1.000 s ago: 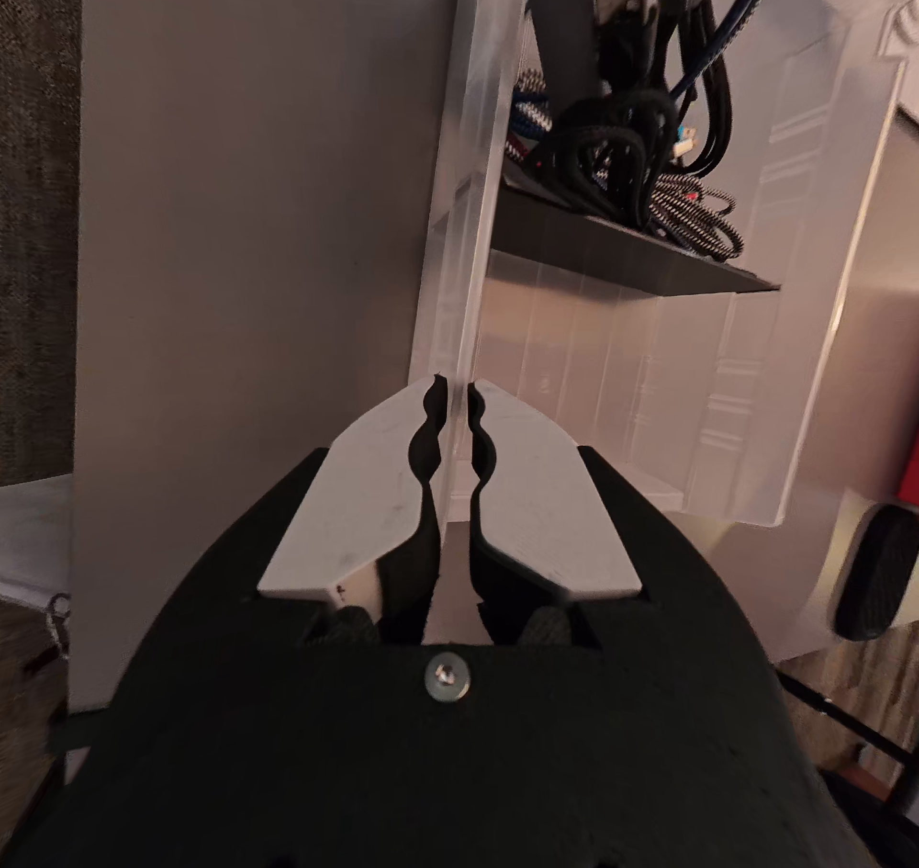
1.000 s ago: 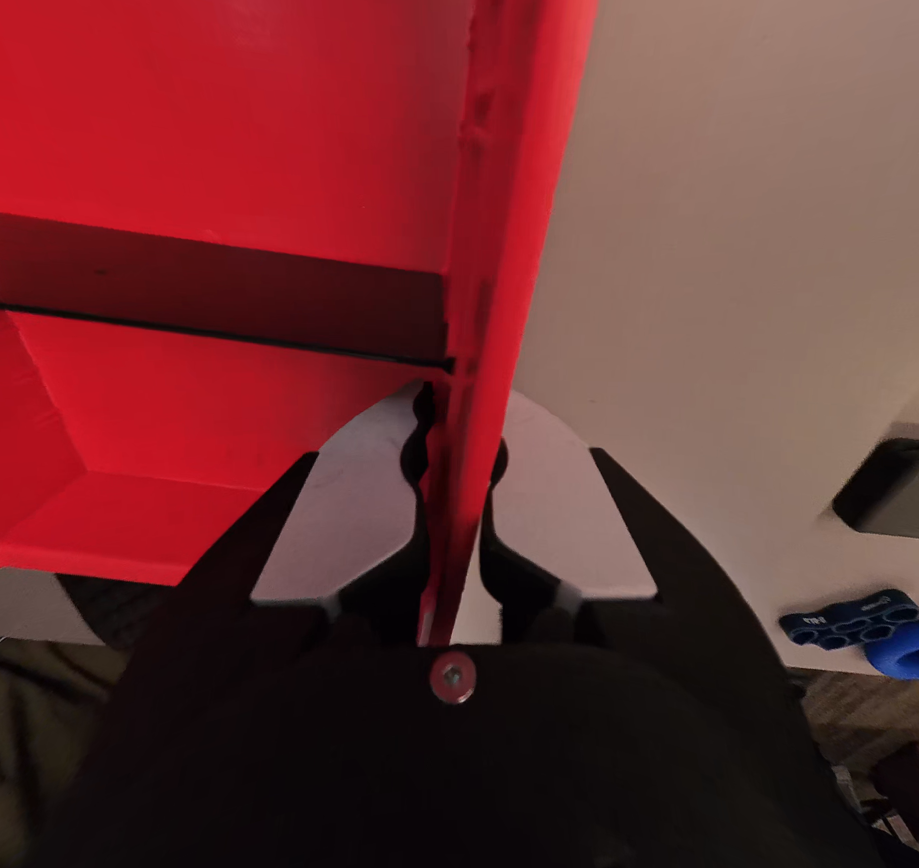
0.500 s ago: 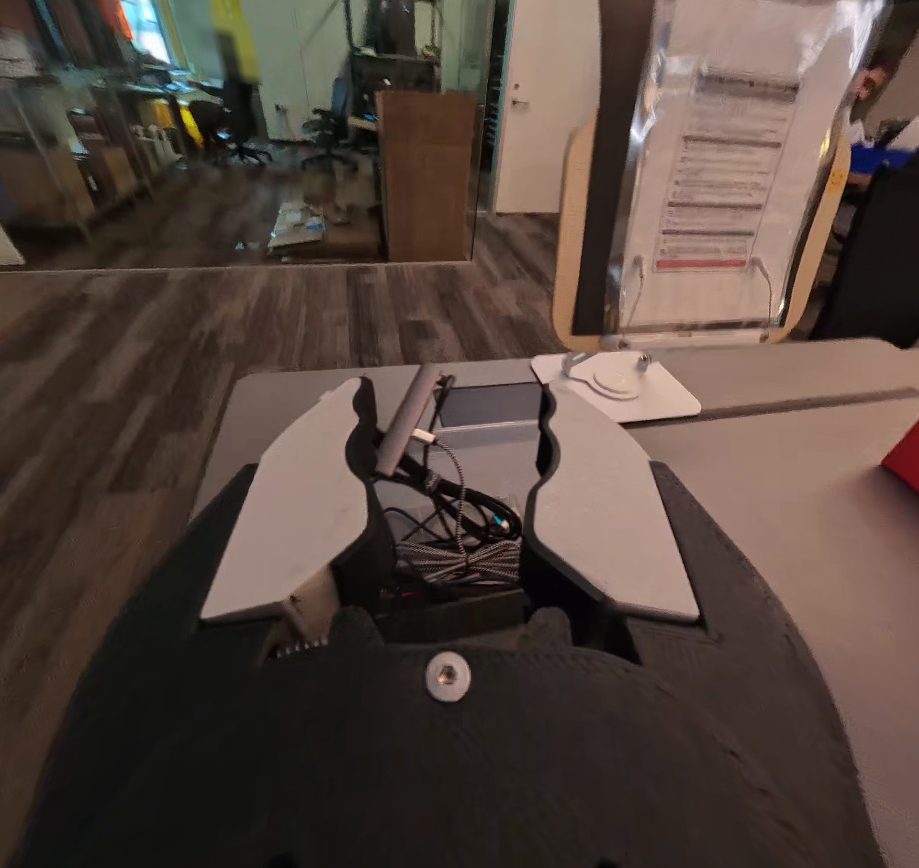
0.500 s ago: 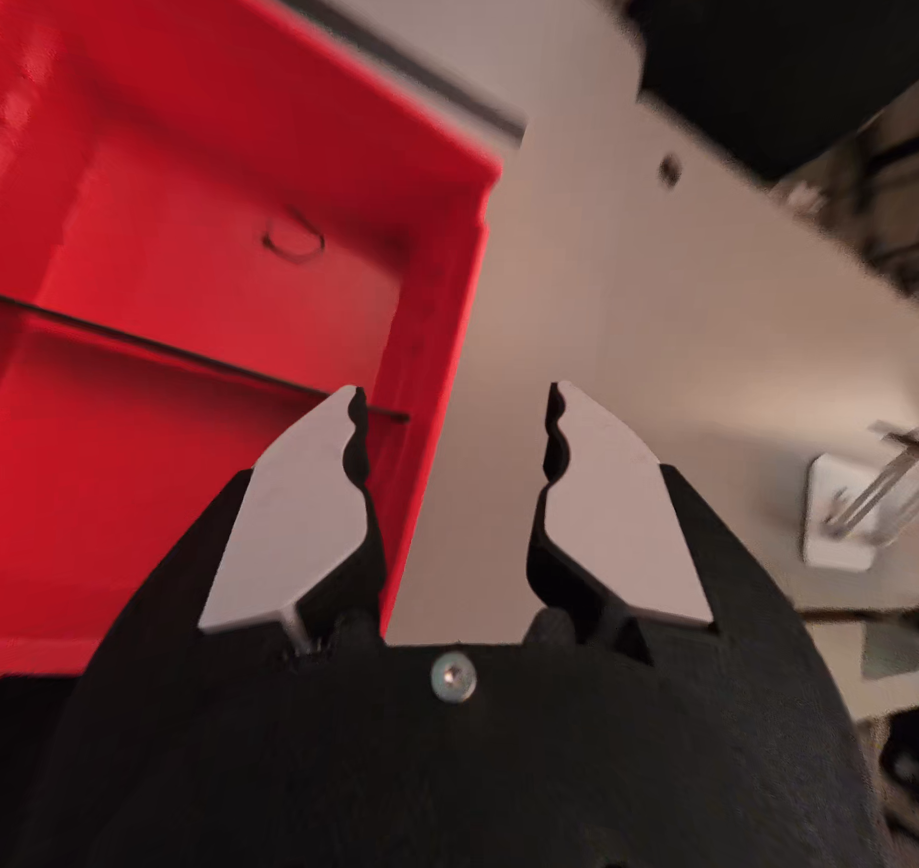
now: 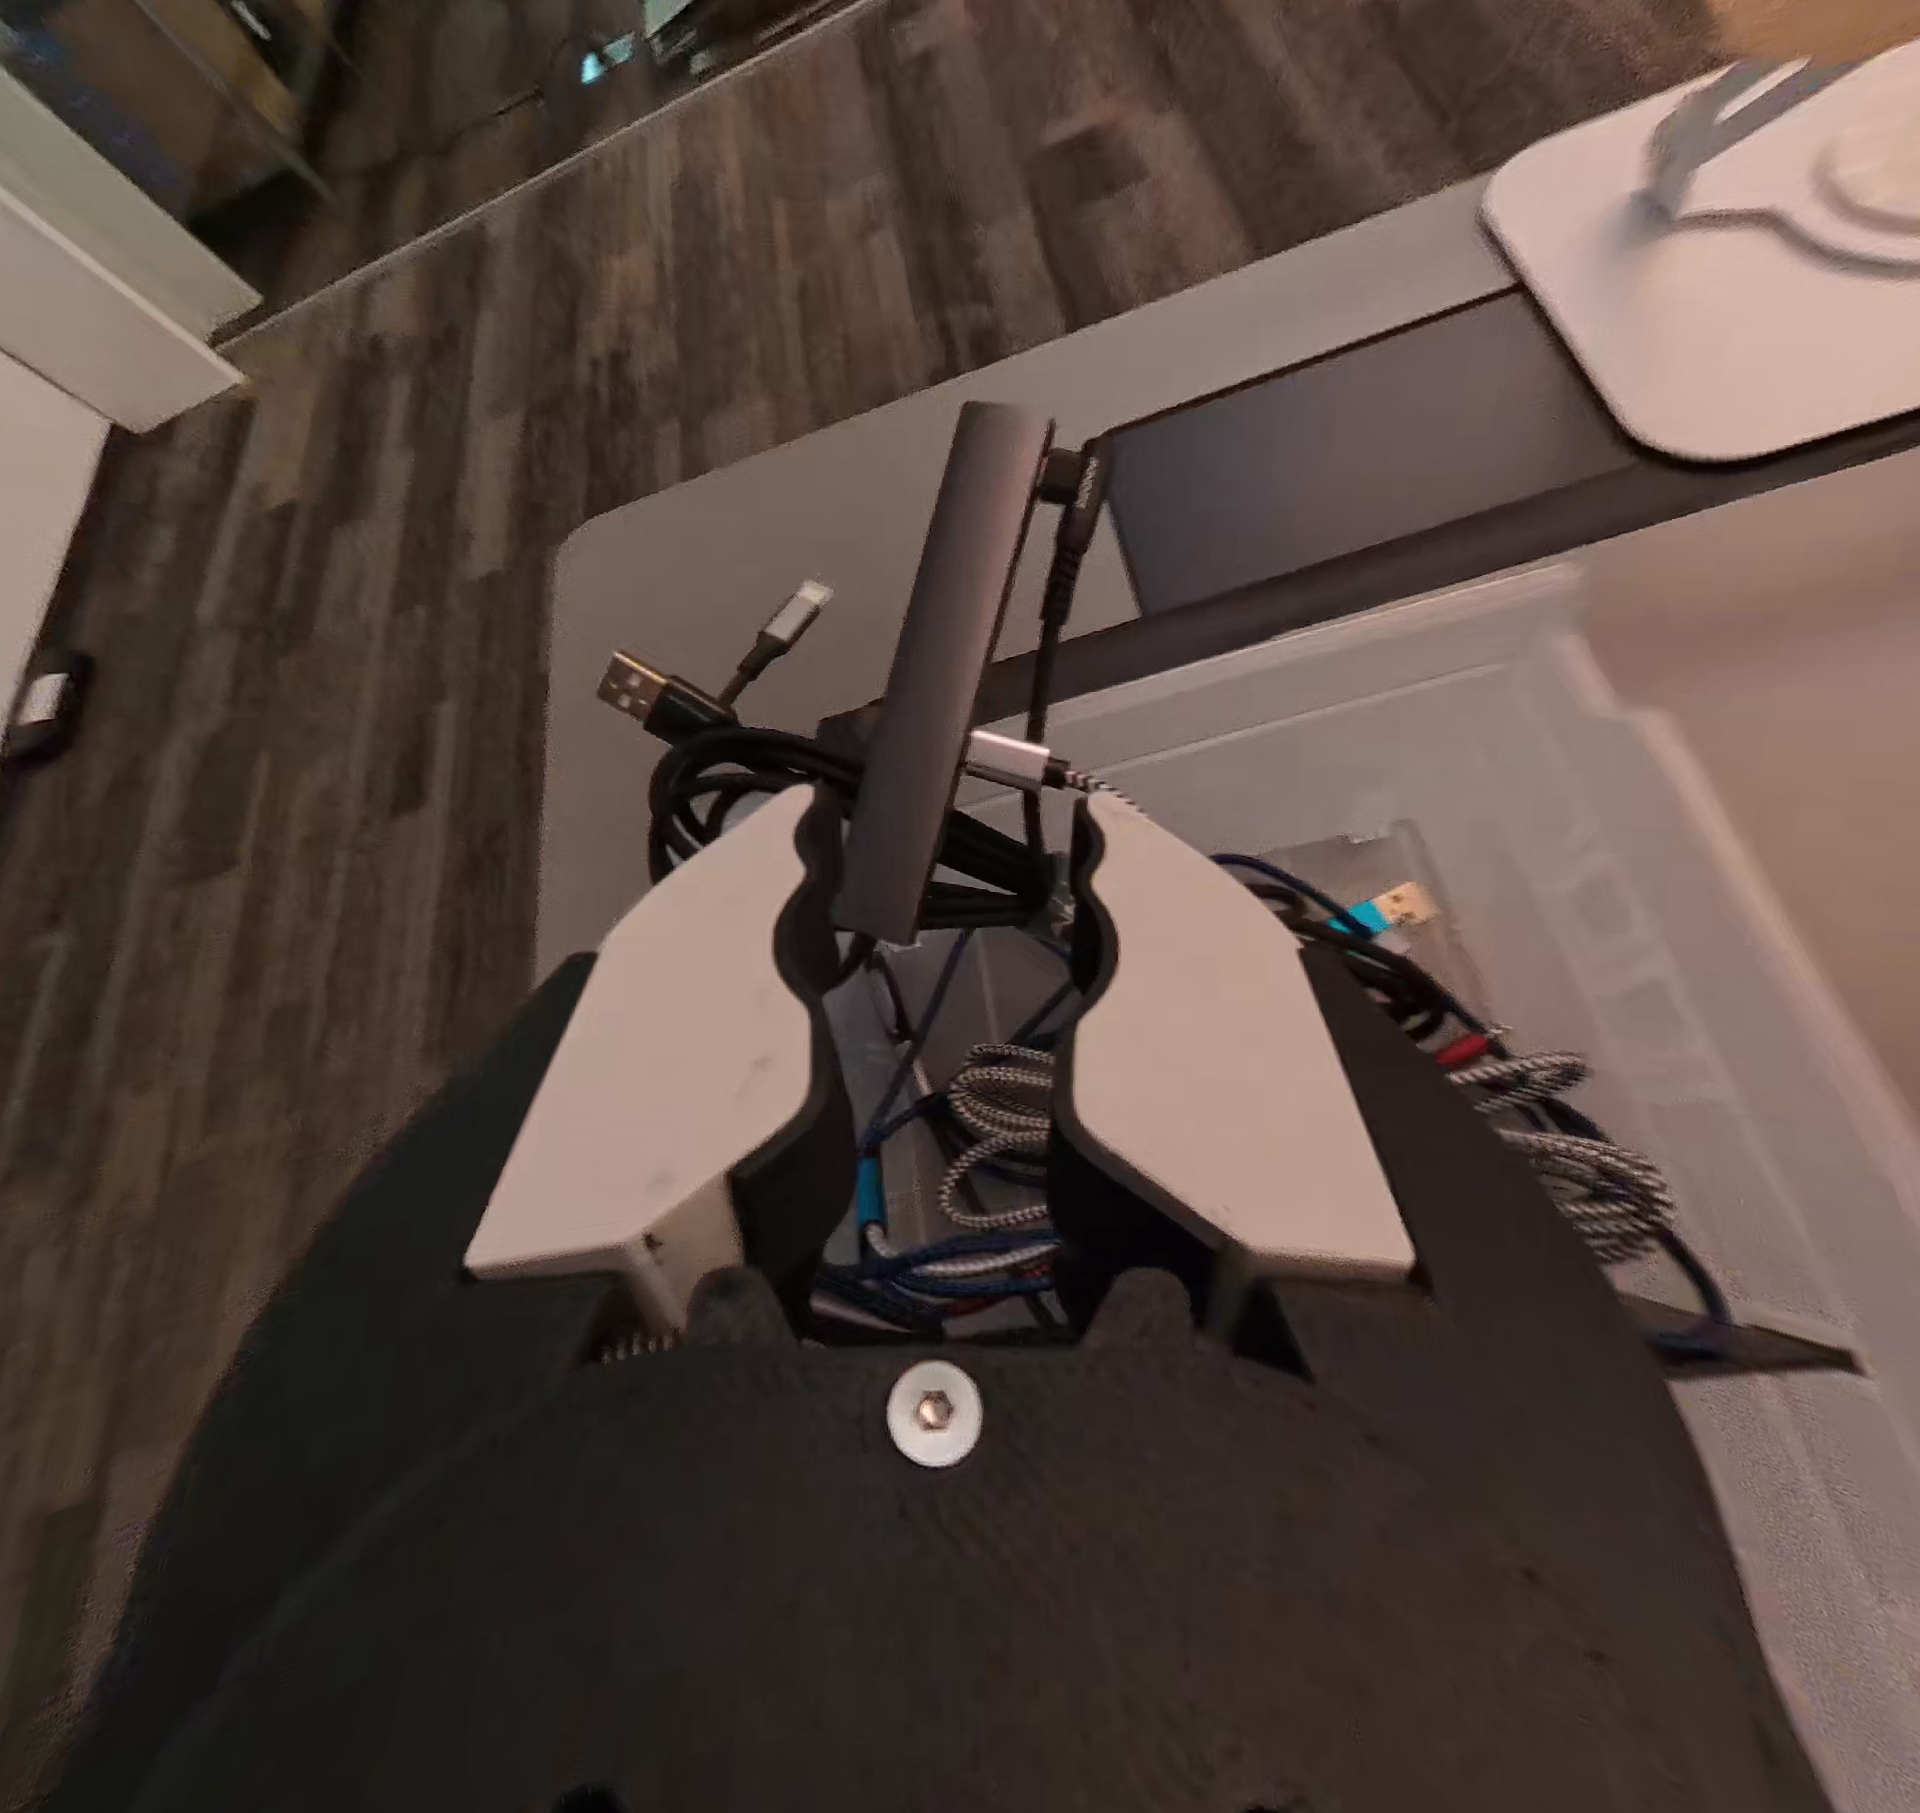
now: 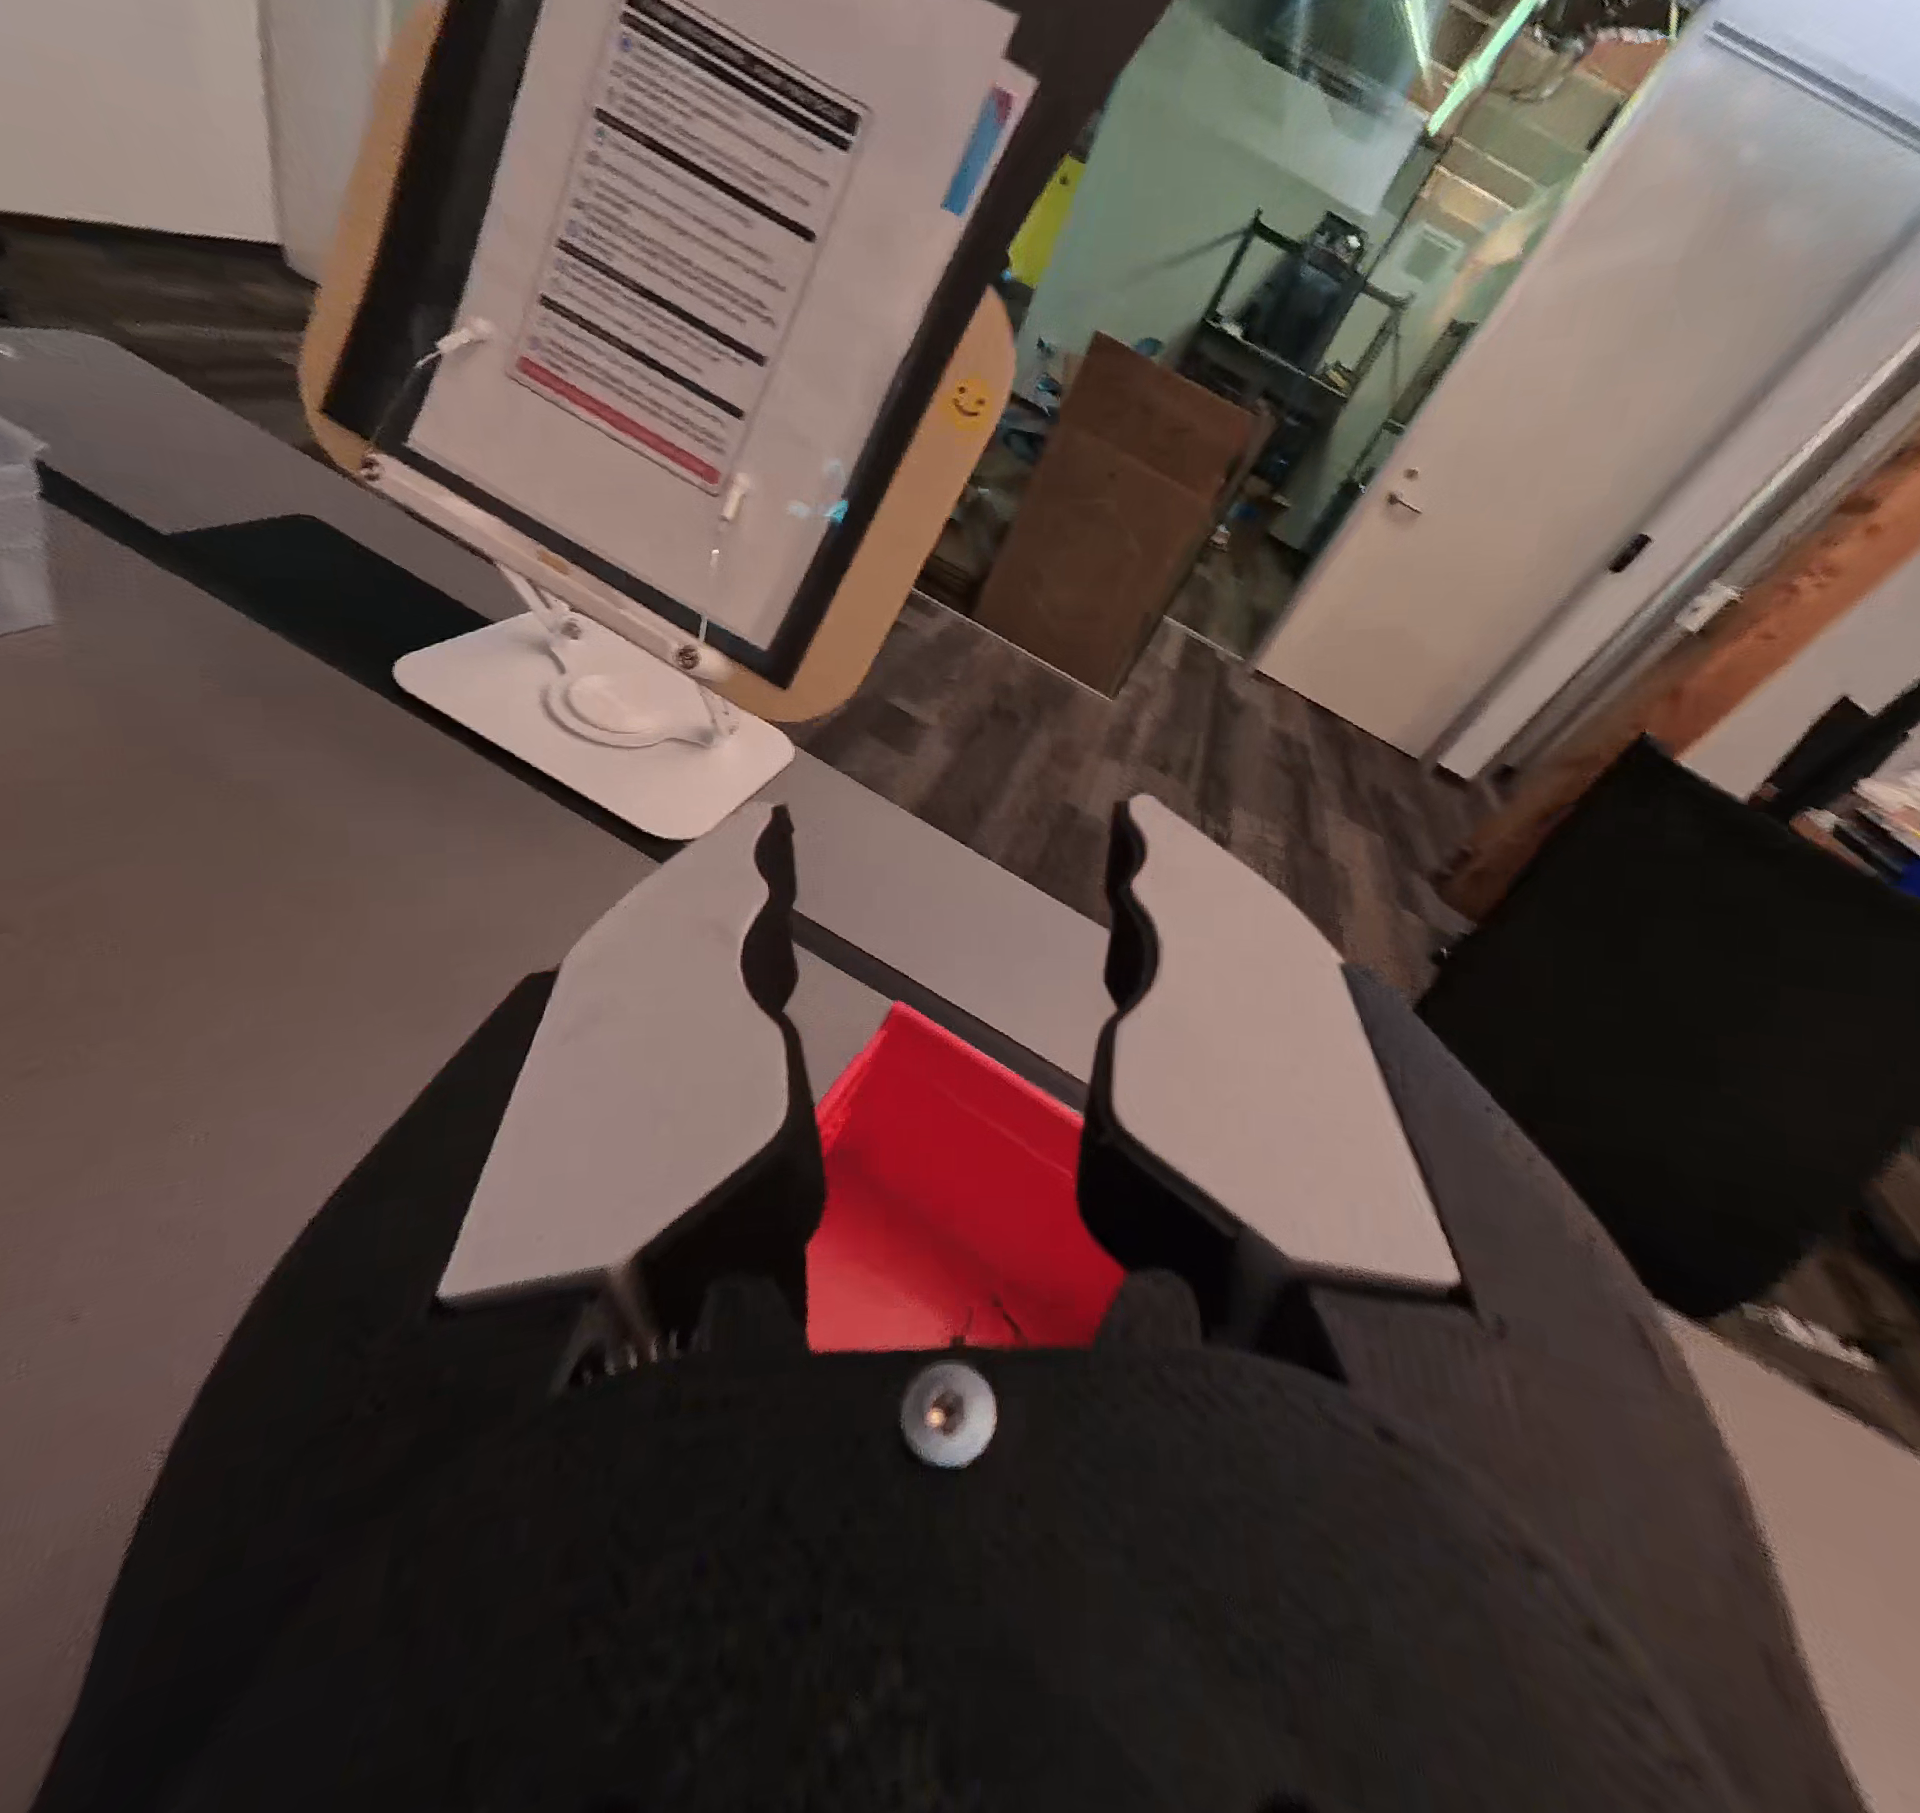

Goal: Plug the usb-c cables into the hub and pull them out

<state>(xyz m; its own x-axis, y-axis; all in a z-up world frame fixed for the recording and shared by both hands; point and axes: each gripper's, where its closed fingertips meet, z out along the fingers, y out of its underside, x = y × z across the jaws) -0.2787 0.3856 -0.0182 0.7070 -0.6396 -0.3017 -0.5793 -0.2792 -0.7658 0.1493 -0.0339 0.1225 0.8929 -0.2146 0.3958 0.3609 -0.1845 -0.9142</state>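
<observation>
Between spread tongs [image 5: 951,807]; seemingly hub [image 5: 940,667].

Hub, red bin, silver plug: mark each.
hub [image 5: 940,662], left wrist view, middle of its dark body
red bin [image 6: 935,1213], right wrist view, inner wall
silver plug [image 5: 1006,757], left wrist view, metal shell

Lying tilted atop the tangled cables [image 5: 997,1119]: a slim dark grey hub [image 5: 940,667]. Taking a silver-tipped braided cable [image 5: 1023,761] on its right side.

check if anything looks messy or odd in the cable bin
Yes: the dark hub sits propped at a slant on a tangle of cables in the clear bin, not flat. One silver plug looks plugged into its side.
</observation>
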